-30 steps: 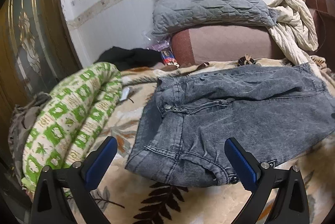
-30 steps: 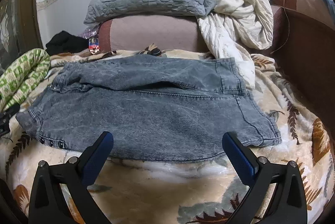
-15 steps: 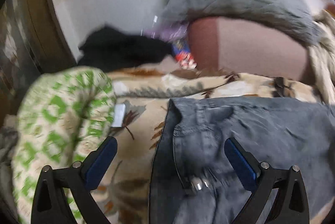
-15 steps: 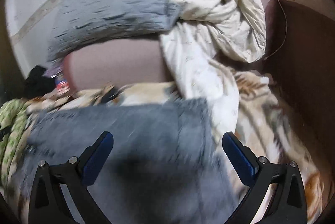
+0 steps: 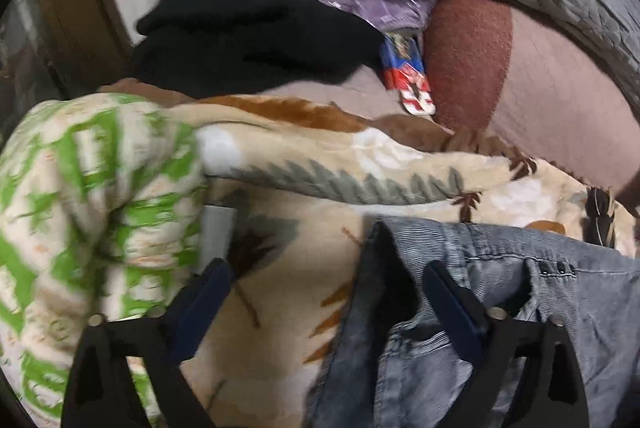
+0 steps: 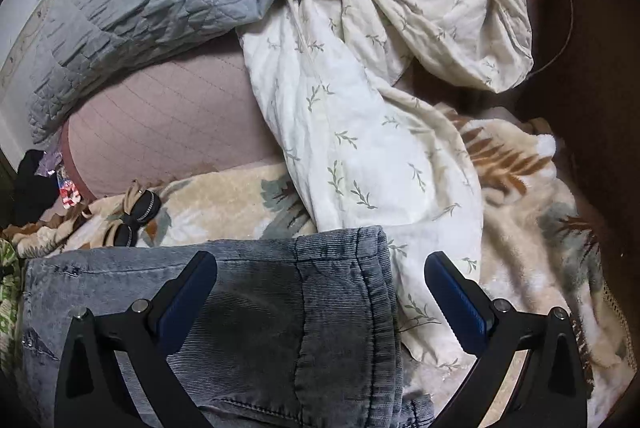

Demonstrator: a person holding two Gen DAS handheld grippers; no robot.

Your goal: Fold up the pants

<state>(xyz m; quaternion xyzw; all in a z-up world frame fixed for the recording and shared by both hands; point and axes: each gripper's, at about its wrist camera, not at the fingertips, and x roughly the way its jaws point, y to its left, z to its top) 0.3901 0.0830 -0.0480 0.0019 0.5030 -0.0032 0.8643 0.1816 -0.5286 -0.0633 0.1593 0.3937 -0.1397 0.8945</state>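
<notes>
Grey washed jeans (image 5: 500, 308) lie flat on a leaf-patterned blanket (image 5: 304, 240). In the left wrist view their far waistband corner sits between the fingers of my left gripper (image 5: 326, 288). Its jaws are closing, with neither pad pressing on the cloth. The right finger hangs over the denim, the left one over the blanket. In the right wrist view the far hem corner of the jeans (image 6: 280, 308) lies under my right gripper (image 6: 320, 280), which stands open, its left finger above the denim and its right finger above a cream sheet (image 6: 360, 132).
A rolled green-and-white blanket (image 5: 92, 212) lies left of the jeans. Black clothing (image 5: 248, 36) and a small red-blue packet (image 5: 408, 76) sit near the wall. A grey quilted pillow (image 6: 144, 8) rests on a pink cushion (image 6: 172, 132). Two dark round items (image 6: 136, 216) lie beyond the jeans.
Both grippers have moved across the jeans toward their far edge, now hanging low over the far corners. The left jaws have begun to narrow.
</notes>
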